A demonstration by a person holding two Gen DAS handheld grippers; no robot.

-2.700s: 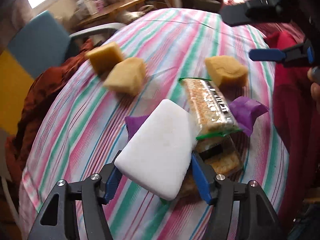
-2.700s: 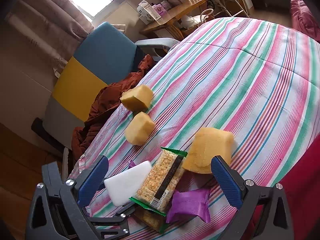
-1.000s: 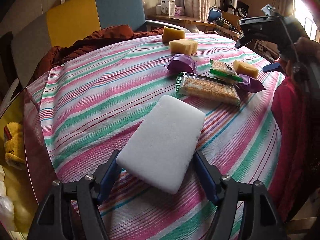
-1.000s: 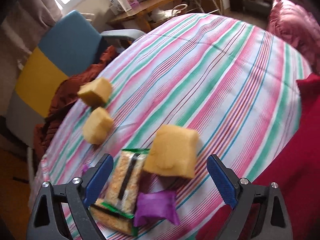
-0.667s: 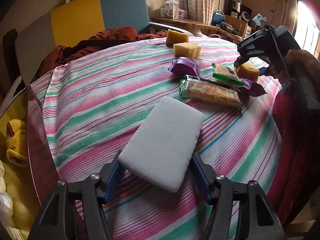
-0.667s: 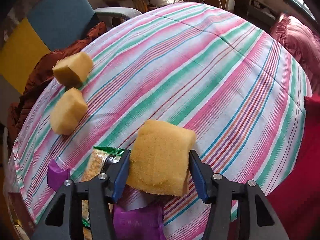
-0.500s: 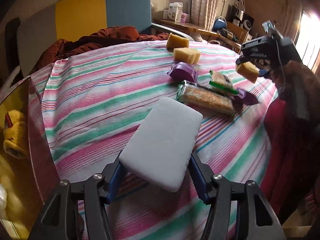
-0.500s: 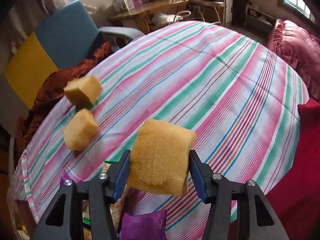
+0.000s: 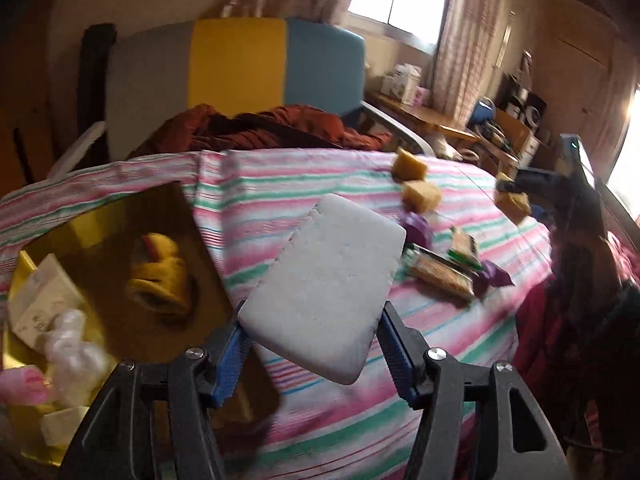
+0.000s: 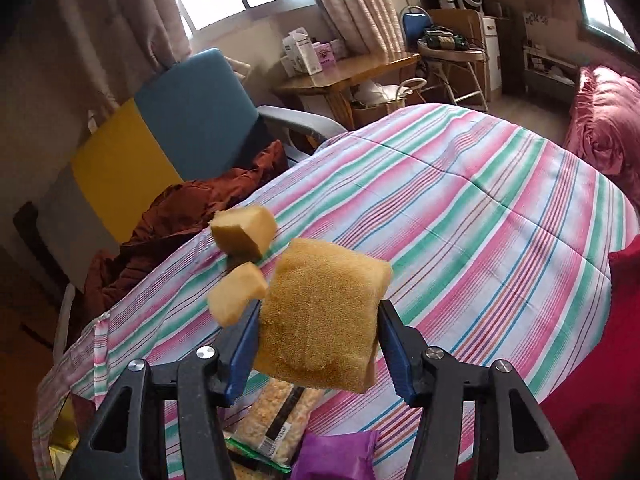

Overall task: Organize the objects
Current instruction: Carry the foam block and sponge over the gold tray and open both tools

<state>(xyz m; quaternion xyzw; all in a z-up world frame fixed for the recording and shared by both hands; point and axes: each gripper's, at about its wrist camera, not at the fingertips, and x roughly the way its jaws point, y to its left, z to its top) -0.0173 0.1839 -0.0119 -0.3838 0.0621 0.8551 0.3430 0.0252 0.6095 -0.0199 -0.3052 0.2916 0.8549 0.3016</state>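
A round table (image 10: 500, 200) covered in a pink, green and white striped cloth fills both views. The left gripper (image 9: 314, 354) is clenched on a flat white foam block (image 9: 320, 292), lifted clear of the cloth near the table's left edge. Just beyond that edge sits a yellow bin (image 9: 100, 248) holding a yellow soft toy (image 9: 160, 276), crumpled plastic and paper; the block hangs beside the bin's opening, not yet over it.

The right gripper (image 10: 316, 346) is clenched on a tan sponge (image 10: 320, 316), also held above the table. Two more tan sponges (image 10: 244, 232) rest on the cloth near the far-left edge, close to each other. Below the held sponge, toward the near edge, lie a clear cracker packet (image 10: 280, 420) and a purple wrapper (image 10: 336, 456). Behind the table stands a chair in grey, yellow and blue (image 9: 240, 76) with rust-coloured clothing draped on it.

The step in hand looks like carrying: both items are picked up and in transit. The left view is blurred, so the bin's exact rim is hard to place. Next, the left gripper likely needs to move over the bin opening and let the white block drop; where the sponge should go is unclear.
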